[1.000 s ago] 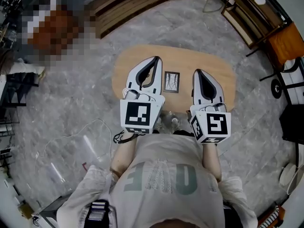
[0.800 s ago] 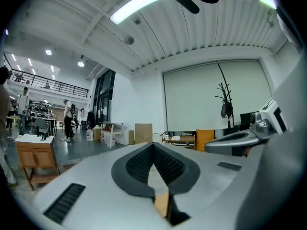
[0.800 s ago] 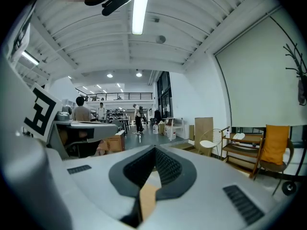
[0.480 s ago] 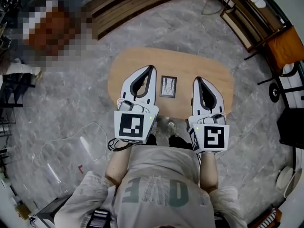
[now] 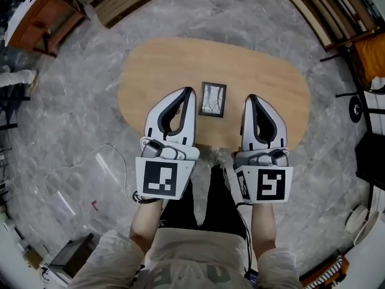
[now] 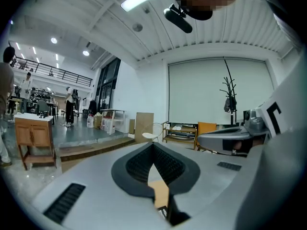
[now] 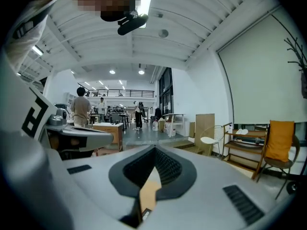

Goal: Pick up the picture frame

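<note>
1. Dark-edged with a pale, streaked picture inside, the picture frame [image 5: 213,99] lies flat on the wooden table [image 5: 264,77], a little toward the person's side of its middle. Nothing touches it.
2. In the head view the frame shows between the tips of the two grippers, closer to the left one. Both grippers look to be held above the tabletop, not resting on it.
3. The left gripper [image 5: 189,91] has its jaws pressed together at the tips with nothing between them, as its own view confirms [image 6: 153,145].
4. The right gripper [image 5: 248,98] is likewise closed and empty [image 7: 154,148].
5. Judged risk: the frame is thin and flat, so there is little edge to catch. Jaws that come down unopened would only push it across the smooth wood.
6. A pinch on one rim alone could let the frame swing or slip out, and pressure on the front might mark or crack the glazing, if it has any.
7. Containers: there are none on the table, where the frame is the only object.
8. Beyond it, a low open shelf rack [image 7: 242,145] carries a few pale items too small to identify, beside an orange chair [image 7: 279,140].
</note>
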A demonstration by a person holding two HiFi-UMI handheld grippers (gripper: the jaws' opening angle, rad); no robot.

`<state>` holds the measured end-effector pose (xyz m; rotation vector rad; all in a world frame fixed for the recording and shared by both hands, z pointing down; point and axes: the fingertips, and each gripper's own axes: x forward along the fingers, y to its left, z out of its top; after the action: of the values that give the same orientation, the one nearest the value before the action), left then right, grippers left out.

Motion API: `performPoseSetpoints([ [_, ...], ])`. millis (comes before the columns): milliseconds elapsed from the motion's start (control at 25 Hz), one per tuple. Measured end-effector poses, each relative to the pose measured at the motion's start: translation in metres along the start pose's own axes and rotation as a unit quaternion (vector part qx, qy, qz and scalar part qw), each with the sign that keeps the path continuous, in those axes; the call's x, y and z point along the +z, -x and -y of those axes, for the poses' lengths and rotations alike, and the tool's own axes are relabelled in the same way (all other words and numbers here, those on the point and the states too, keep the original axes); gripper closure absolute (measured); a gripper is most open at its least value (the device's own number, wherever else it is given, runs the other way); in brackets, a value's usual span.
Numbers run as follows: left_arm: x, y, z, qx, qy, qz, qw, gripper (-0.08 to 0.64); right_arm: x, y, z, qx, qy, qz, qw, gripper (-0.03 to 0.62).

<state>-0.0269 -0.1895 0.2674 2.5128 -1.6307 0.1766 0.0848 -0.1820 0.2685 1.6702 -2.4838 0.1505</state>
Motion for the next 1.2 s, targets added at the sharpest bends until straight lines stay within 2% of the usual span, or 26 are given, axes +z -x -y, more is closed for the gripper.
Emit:
performPoseSetpoints([
  [80, -0.033, 0.0, -0.004, 0.0, 0.005, -0.017, 0.9998, 0.551, -0.037, -0.004, -0.007, -0.002, -0.006, -0.02, 1.0, 0.586],
  [280, -0.106, -0.006, -0.012, 0.006, 0.012, -0.03, 0.9995, 0.551, -0.121, -0.013, -0.017, -0.009, -0.027, -0.047, 0.999, 0.586],
  [520, -0.169, 0.002, -0.007, -0.003, 0.025, -0.067, 0.9975, 0.551, -0.191, -0.005, -0.033, 0.0, -0.039, -0.099, 0.994, 0.586],
  [640, -0.182, 0.005, -0.008, -0.002, 0.032, -0.073, 0.9968, 0.551, -0.204, -0.002, -0.039, 0.003, -0.037, -0.111, 0.993, 0.586],
  [880, -0.179, 0.006, -0.014, 0.003, 0.035, -0.066, 0.9972, 0.551, -0.202, -0.01, -0.041, 0.018, -0.015, -0.118, 0.993, 0.586],
  [1120, -0.173, 0.01, -0.029, 0.022, 0.036, -0.063, 0.9971, 0.551, -0.2, -0.029, -0.044, 0.039, 0.077, -0.132, 0.988, 0.585],
  [1200, -0.174, 0.012, -0.034, 0.027, 0.038, -0.063, 0.9969, 0.551, -0.205, -0.033, -0.047, 0.05, 0.102, -0.141, 0.983, 0.514],
])
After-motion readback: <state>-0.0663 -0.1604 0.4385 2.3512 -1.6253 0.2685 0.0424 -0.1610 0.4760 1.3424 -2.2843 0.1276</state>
